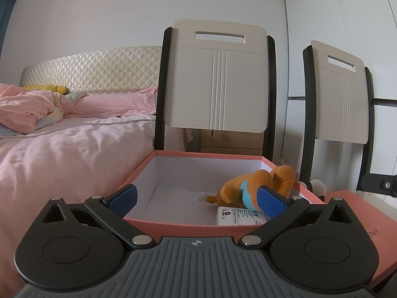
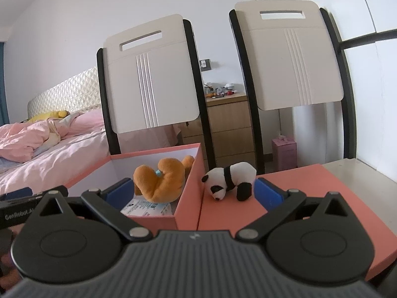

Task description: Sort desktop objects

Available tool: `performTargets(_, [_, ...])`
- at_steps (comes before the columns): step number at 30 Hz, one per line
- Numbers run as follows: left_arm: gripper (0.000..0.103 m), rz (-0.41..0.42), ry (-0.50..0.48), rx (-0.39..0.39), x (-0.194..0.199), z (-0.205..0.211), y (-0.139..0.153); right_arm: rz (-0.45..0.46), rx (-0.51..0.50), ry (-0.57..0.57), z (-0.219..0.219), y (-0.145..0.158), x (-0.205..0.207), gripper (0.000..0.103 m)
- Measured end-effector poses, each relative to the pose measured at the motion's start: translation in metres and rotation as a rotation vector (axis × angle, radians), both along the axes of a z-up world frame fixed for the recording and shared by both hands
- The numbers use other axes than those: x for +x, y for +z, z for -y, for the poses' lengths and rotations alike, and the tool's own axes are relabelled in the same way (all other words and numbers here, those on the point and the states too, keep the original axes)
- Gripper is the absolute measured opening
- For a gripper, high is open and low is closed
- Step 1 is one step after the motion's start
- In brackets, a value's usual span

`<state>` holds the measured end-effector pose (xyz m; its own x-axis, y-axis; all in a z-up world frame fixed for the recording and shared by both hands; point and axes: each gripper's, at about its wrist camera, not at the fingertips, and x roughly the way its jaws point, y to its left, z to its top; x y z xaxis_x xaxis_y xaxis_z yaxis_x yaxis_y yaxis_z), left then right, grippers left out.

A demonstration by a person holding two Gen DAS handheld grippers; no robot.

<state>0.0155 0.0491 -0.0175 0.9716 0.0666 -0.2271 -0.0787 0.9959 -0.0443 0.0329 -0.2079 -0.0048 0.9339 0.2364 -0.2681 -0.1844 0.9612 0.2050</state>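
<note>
While the orange plush lies sorted in the box, the panda waits on the lid. Both grippers, left gripper and right gripper, have fingers released, holding nothing.

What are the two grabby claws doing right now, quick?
Left gripper: open, holding nothing, above the pink box.
Right gripper: open, holding nothing, near the panda toy.

Two chair backs are standing before a white wall. A bed with pink bedding is lying at left. A wooden drawer unit is standing behind.
</note>
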Motion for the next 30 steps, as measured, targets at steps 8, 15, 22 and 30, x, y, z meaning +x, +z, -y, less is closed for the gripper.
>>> performTargets(8, [0.103, 0.015, -0.012, -0.009, -0.004, 0.000, 0.003, -0.064, 0.064, -0.027, 0.020, 0.019, 0.031, 0.103])
performTargets(15, [0.103, 0.016, -0.006, -0.021, -0.003, -0.003, 0.004, -0.076, 0.040, -0.067, 0.032, 0.034, 0.080, 0.103])
performTargets(22, [0.103, 0.016, -0.010, -0.012, -0.003, 0.000, 0.003, -0.082, 0.007, -0.125, 0.042, 0.013, 0.135, 0.103])
performTargets(30, [0.103, 0.006, -0.004, -0.003, 0.000, 0.001, 0.002, -0.126, -0.047, -0.110, 0.048, -0.026, 0.152, 0.103])
